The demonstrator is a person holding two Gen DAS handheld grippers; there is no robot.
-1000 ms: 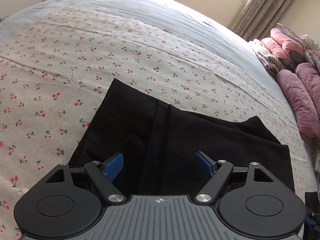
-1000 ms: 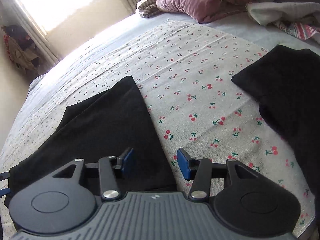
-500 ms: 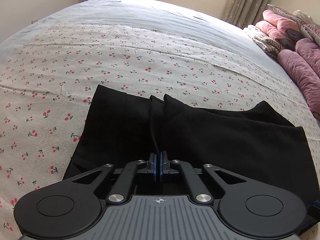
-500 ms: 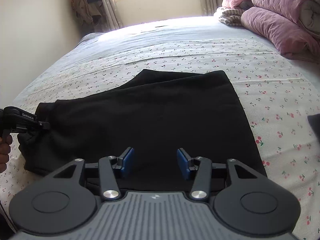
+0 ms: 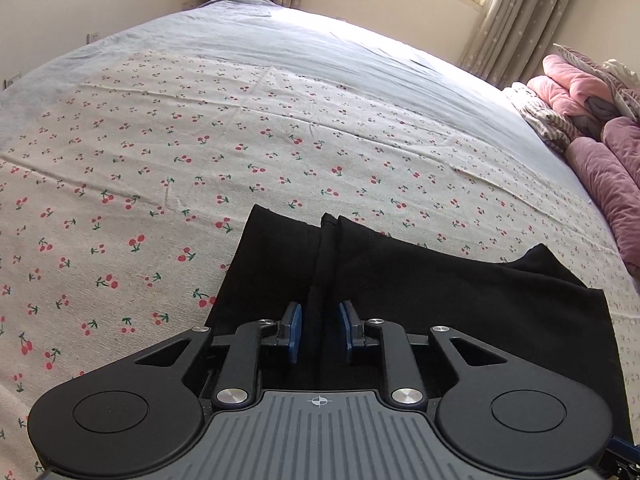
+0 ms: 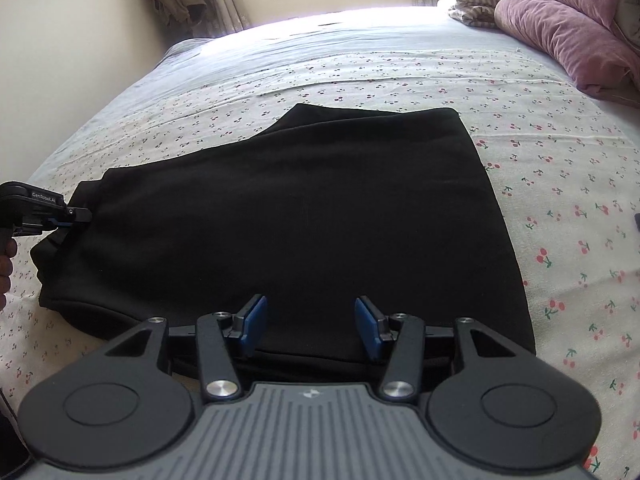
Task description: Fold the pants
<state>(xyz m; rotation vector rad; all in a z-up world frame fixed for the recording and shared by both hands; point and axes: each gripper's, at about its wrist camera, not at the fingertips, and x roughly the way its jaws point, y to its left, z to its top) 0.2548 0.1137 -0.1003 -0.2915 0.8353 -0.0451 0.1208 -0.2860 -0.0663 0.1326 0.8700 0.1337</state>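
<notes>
Fingers (image 5: 294, 330) of left gripper (image 5: 320, 330) narrow, opening, raised fold of black pants (image 5: 440, 304) between blue pads, not pressed. Right gripper (image 6: 310, 328) fingers moderately apart, opening, poised over near pants edge, gripping nothing. Pants lie flat on cherry-print bed sheet (image 5: 160, 160).

Pants (image 6: 300, 216) near hem hidden behind right gripper (image 6: 310, 328) body; hand (image 6: 5, 268) cut off at frame edge.

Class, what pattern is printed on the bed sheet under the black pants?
Small red cherries with green stems on the cream bed sheet, clearest in the left wrist view.
</notes>
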